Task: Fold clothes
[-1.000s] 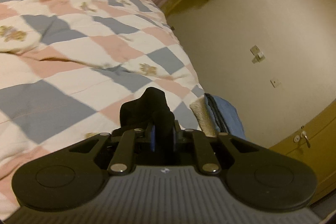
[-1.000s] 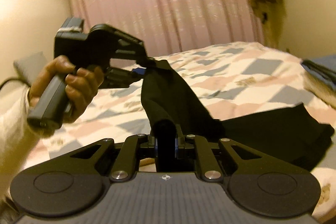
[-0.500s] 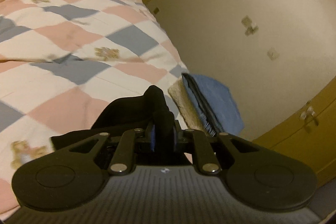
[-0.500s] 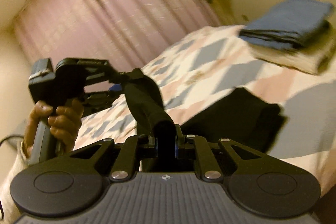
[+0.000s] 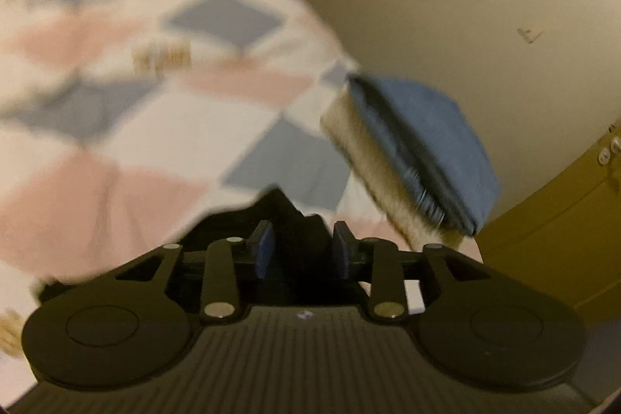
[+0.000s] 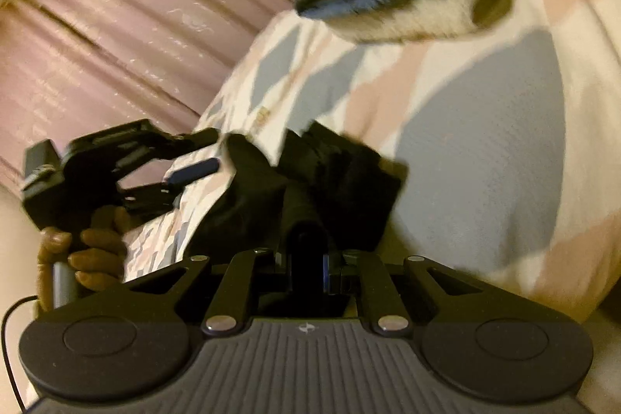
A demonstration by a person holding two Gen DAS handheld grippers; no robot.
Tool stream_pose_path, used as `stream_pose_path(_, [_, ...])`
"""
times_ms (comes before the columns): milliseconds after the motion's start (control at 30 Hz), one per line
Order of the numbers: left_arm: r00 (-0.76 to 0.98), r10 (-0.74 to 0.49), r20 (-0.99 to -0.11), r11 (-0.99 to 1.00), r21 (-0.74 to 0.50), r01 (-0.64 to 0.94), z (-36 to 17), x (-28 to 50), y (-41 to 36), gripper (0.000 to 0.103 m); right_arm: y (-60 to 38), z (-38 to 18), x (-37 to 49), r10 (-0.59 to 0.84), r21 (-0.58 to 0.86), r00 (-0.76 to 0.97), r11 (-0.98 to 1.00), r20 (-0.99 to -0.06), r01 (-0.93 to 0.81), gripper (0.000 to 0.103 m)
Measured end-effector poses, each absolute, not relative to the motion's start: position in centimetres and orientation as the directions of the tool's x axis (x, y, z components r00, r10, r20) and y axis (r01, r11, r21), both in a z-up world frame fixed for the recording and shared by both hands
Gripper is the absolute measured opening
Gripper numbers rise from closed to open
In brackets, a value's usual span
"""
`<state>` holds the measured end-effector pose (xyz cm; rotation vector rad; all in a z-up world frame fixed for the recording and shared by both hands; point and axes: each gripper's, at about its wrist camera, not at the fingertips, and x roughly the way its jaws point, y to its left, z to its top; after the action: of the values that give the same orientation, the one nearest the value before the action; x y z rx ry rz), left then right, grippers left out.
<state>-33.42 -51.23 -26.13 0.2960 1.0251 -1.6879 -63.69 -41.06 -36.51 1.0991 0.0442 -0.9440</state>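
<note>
Laying black garment point(image 6: 341, 181) down in a fold on quilted bed point(image 6: 485, 127), near stack of folded clothes point(image 5: 419, 142). Left gripper point(image 5: 300, 251) jaws spread, cloth loose between; right gripper point(image 6: 306, 258) jaws pinching fabric. Next, by judgement: free right corner, flatten. Hand point(image 6: 89, 251) grips left handle upright.

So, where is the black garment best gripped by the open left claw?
Grip the raised edge of the black garment nearest the left claw, coming from its left: that edge stands off the quilt, and the right claw pinches the near end.
</note>
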Motion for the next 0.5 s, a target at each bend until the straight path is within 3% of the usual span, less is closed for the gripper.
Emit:
stream_pose_path(267, [-0.228,-0.757,-0.612,-0.044,-0.300,0.953,-24.9,-30.7,-42.7,0.032,-41.6,-35.4,-64.9,-0.656,0.707,0.608,0.158,-0.447,0.690,0.012])
stream_pose_path(500, [-0.183,-0.733,-0.655,0.014,-0.284,0.959,-28.0,-30.2,-37.3,0.032,-41.7,-35.8,-65.4,-0.677,0.711,0.592,0.143,-0.437,0.688,0.012])
